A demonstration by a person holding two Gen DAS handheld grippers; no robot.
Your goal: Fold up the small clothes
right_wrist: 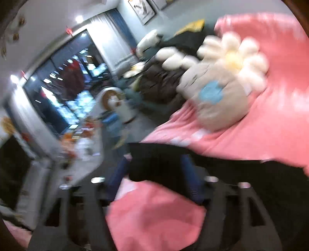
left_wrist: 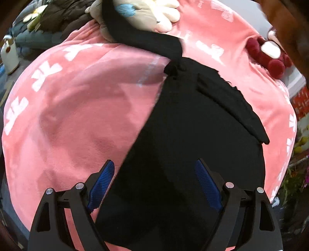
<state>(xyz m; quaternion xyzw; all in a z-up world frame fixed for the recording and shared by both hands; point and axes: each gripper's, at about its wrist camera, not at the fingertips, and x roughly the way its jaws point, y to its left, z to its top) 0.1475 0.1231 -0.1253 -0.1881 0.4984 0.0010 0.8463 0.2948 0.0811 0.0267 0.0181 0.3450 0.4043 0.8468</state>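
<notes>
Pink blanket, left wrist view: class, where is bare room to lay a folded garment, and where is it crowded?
Free: the broad stretch of pink blanket left of the black garment, below the white pattern. Crowded: the far edge, with the beige plush and red pompom toy.

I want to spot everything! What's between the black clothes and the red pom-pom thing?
Only pink blanket lies between the black garment and the red pom-pom toy, seen in the left wrist view.
</notes>
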